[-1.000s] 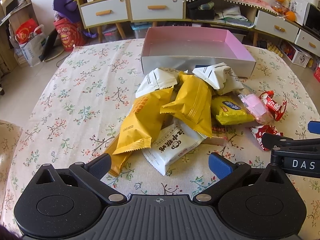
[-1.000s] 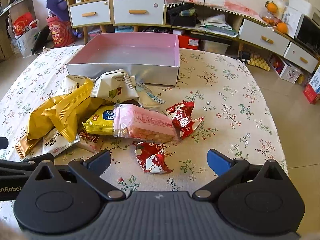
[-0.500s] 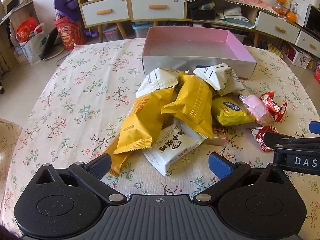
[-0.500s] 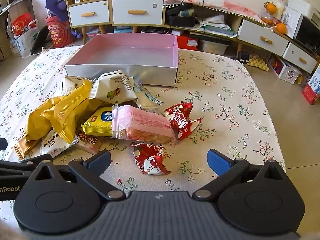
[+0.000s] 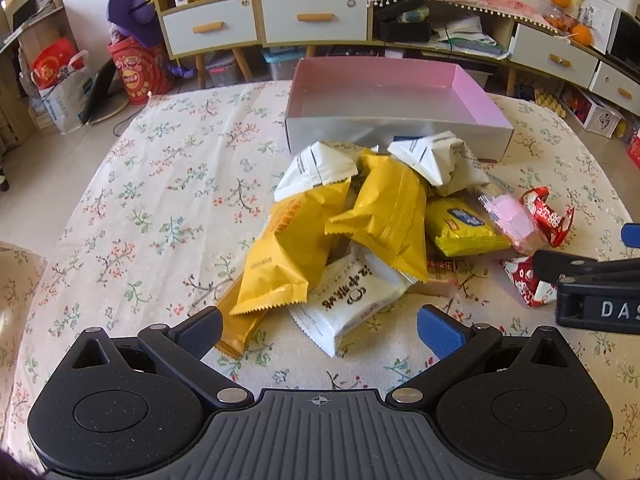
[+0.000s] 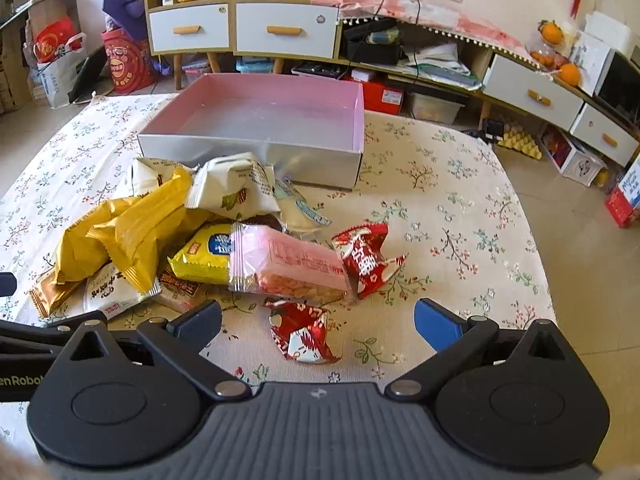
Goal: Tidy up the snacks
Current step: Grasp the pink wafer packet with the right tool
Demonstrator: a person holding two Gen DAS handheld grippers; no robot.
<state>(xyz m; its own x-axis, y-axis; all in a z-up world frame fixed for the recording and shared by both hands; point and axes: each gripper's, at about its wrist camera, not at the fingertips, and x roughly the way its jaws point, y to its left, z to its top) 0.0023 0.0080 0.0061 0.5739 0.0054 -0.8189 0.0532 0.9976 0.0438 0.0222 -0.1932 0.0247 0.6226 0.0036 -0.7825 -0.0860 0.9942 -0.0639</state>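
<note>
A pile of snack packets lies on the floral tablecloth in front of an empty pink box (image 5: pixel 396 92) (image 6: pixel 264 116). It holds yellow packets (image 5: pixel 280 256) (image 6: pixel 136 228), white packets (image 5: pixel 352 300) (image 6: pixel 236 188), a small yellow pack (image 5: pixel 464 228), a pink wafer pack (image 6: pixel 288 264) (image 5: pixel 512 220) and two red packets (image 6: pixel 366 256) (image 6: pixel 302 330). My left gripper (image 5: pixel 318 326) is open and empty just before the white packet. My right gripper (image 6: pixel 318 318) is open and empty around the near red packet.
The table's right edge (image 6: pixel 532 240) drops to the floor. Drawers and shelves (image 6: pixel 286 30) stand behind the table. The right gripper's body shows at the right of the left wrist view (image 5: pixel 592 292).
Both views have crept slightly toward the pile. The right gripper has edged forward over the near red packet. Both stay open.
</note>
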